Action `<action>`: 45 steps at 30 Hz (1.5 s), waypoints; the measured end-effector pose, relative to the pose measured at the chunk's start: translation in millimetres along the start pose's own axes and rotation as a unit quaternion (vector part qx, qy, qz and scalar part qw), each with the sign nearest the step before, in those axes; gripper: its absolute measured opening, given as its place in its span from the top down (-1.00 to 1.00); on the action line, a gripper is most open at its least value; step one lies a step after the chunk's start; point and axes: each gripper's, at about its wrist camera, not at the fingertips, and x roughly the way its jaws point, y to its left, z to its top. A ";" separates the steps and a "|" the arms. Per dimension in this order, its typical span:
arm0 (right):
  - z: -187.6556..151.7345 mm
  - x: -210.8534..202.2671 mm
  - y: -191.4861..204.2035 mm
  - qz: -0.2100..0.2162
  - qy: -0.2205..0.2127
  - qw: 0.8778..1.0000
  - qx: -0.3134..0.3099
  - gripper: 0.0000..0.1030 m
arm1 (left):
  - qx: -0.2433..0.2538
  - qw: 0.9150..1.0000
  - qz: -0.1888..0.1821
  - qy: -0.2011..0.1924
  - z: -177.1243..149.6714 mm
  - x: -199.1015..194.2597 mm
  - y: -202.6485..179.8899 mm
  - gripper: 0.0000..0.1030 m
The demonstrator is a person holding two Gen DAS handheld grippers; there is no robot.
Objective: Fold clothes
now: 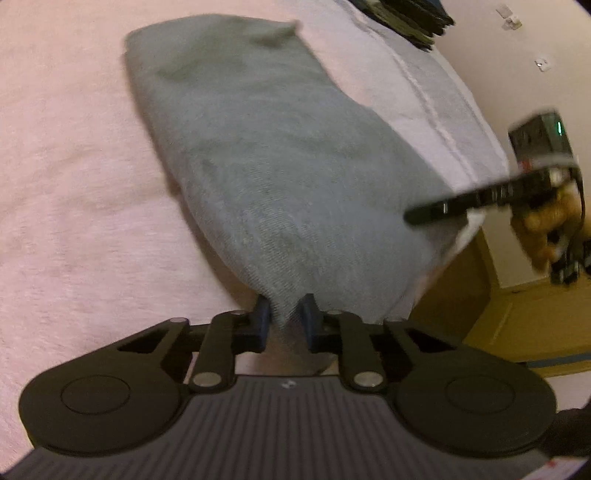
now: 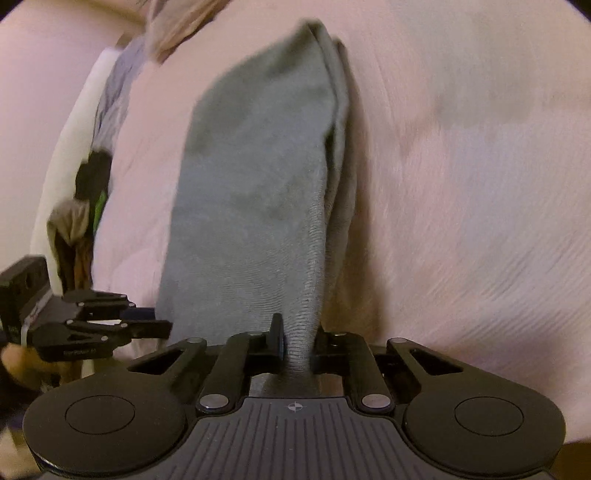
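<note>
A grey folded garment lies lengthwise on a pink bedcover. In the left wrist view my left gripper is shut on the garment's near corner, the cloth pinched between its blue pads. At the right edge of that view the right gripper comes in, held by a hand. In the right wrist view my right gripper is shut on the other near corner of the grey garment, whose folded layers show along its right edge. The left gripper shows at the lower left.
A pile of other clothes lies at the left on the pink bedcover. A dark stack sits at the bed's far end. The bed's edge drops off at the right toward a wooden floor and a cream wall.
</note>
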 end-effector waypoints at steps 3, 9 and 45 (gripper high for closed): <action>38.3 -43.8 -11.7 -0.049 0.018 0.997 -0.053 0.84 | 0.015 0.999 -0.029 0.001 8.0 9.3 -43.7 0.93; 101.4 -76.0 -55.5 -0.146 0.045 0.977 -0.147 0.92 | 0.028 0.997 -0.072 -0.017 49.1 59.2 -131.0 0.93; 37.1 198.3 224.2 -0.418 -0.197 0.865 -0.195 -0.33 | 0.426 0.904 -0.025 0.023 247.4 -20.4 98.5 0.48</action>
